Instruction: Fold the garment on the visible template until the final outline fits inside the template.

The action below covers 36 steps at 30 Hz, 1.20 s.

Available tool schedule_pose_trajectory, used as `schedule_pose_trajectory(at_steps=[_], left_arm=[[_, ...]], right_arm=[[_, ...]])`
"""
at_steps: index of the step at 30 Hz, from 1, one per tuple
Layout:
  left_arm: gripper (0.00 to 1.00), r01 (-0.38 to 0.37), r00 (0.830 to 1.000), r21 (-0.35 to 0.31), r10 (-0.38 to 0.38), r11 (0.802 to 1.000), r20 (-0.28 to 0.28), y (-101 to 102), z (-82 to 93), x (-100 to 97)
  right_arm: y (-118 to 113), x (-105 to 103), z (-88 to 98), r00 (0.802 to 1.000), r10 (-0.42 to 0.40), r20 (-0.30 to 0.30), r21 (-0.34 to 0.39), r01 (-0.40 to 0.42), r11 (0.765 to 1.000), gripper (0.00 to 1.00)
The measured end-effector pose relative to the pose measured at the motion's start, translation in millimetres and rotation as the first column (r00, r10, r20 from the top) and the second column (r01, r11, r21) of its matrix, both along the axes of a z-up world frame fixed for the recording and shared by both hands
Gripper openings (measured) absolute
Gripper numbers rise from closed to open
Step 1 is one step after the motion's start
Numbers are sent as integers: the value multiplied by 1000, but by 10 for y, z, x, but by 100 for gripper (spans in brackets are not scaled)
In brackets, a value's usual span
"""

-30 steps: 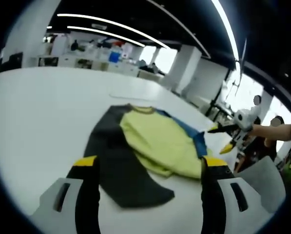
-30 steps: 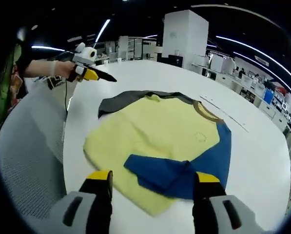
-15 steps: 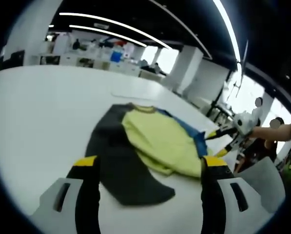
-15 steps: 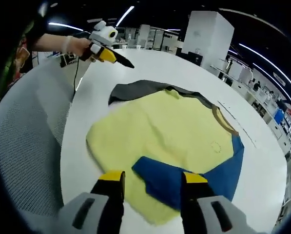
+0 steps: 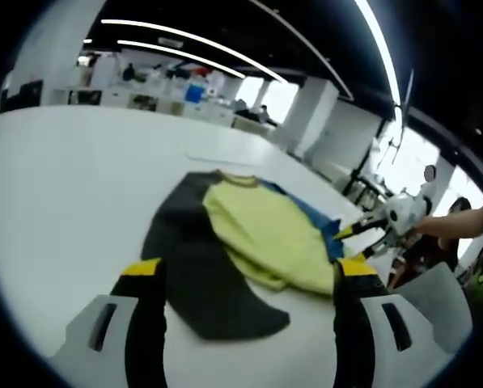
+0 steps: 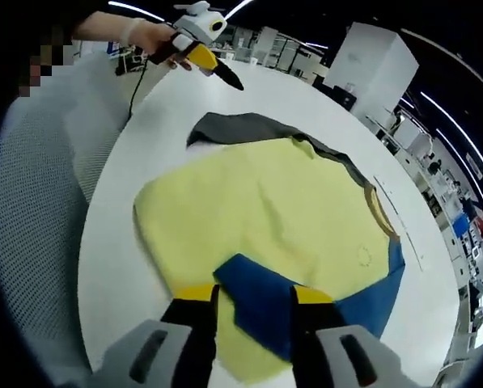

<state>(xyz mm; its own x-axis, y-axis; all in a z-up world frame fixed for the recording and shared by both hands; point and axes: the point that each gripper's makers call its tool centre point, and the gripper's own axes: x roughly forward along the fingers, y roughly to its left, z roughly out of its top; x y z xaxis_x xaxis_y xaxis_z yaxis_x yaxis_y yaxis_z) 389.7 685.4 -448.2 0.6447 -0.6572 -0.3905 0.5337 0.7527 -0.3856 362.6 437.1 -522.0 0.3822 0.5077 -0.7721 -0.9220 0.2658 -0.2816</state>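
A long-sleeved shirt lies flat on the white table (image 5: 55, 186), with a yellow body (image 6: 265, 202), a dark grey sleeve (image 5: 197, 275) and a blue sleeve (image 6: 261, 287) folded across its hem. My right gripper (image 6: 253, 295) hangs low over the blue sleeve's end. Its jaws stand apart on either side of the cloth without pinching it. It also shows as the right gripper (image 5: 362, 234) at the shirt's far edge. My left gripper (image 5: 249, 271) is open, wide apart above the grey sleeve. From across the table the left gripper (image 6: 217, 69) is held in a gloved hand (image 6: 144, 36), clear of the cloth.
A grey mesh chair (image 6: 39, 202) stands against the table's edge, seen too as the chair (image 5: 435, 299). A thin marked line (image 6: 399, 218) runs on the table past the collar. Office desks and a white pillar (image 6: 366, 69) fill the background.
The right gripper has come down closer to the blue sleeve and its jaws have narrowed. The left gripper and the shirt have stayed where they were.
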Motion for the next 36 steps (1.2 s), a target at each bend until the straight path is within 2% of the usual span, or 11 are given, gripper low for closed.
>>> schedule_pose_trajectory(at_steps=[3,5,9,19,22,26,29,30,34,36], left_arm=[[82,-2,1000,-4,2,1000,1,-3,2,4],[82,-2,1000,-6,2,1000,0,-7,4,2],[81,-4,1000,-5,4,1000,-2,-4,-5,-4],[81,-5,1000,-6,5,1000,-7,0,-18,-12],[81,-4,1000,-6,4,1000,-7,-12,-19,-11],[81,2,1000,-7,-2,1000,-7,-40,-24,-13],[81,6,1000,-6,-6,1000,-8,-58,-24,-14],[81,7,1000,-5,-7,1000,-8,-61,-22,-14],[81,8,1000,-5,-8,1000,-6,-65,-15,-7],[81,8,1000,-3,-8,1000,-5,-67,-11,-5]], right_arm=[[-16,25,-41,1000,11,21,-30,-10,999,29],[4,25,-34,1000,17,24,-25,-16,1000,27],[49,15,-18,998,43,48,-28,-42,999,17],[55,32,2,998,27,60,-15,-26,1000,0],[49,20,19,999,-6,36,9,6,1000,0],[47,5,41,999,-18,33,19,17,1000,0],[54,-11,84,996,-85,-21,78,87,993,0],[34,10,115,996,-92,-19,83,93,992,0],[0,28,216,980,-178,-86,164,191,968,0],[-50,67,298,969,-222,-112,209,241,948,0]])
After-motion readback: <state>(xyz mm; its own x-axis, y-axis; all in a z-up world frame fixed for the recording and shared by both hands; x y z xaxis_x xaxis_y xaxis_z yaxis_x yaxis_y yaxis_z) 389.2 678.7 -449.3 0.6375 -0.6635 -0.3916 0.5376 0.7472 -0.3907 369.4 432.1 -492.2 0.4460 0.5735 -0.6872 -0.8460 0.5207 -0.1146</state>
